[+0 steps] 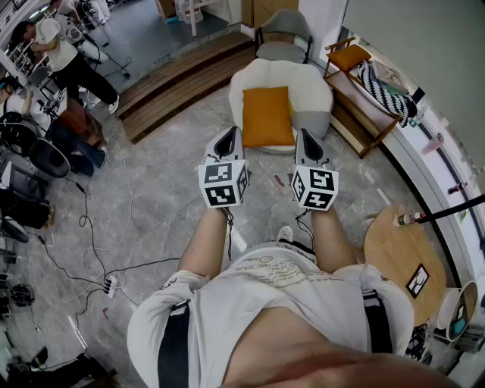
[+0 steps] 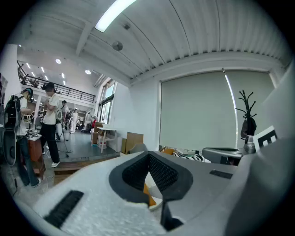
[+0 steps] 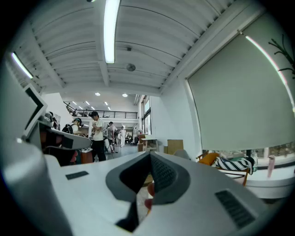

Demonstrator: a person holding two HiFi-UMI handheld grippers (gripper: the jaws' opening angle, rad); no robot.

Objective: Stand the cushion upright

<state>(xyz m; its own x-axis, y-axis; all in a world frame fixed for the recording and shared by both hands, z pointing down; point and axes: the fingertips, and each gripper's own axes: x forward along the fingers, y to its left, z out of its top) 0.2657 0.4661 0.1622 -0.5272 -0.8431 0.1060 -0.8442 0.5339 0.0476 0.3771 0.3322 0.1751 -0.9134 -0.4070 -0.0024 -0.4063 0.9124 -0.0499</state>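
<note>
The orange cushion (image 1: 267, 115) on the armchair (image 1: 314, 95) looks light and floppy, best pinched at its top corners; left tool (image 1: 226, 138) and right tool (image 1: 308, 141) are pressed together, empty.

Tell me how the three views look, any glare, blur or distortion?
Head view: even daylight, orange cushion sharp, straight lines bent toward the edges. Left gripper view: fisheye with black corners, ceiling light glaring. Right gripper view: same fisheye, ceiling strip light blown out.

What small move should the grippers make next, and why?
Probably move both grippers forward toward the orange cushion on the white chair. The left gripper and right gripper are shut, hold nothing, and are well short of it.
</note>
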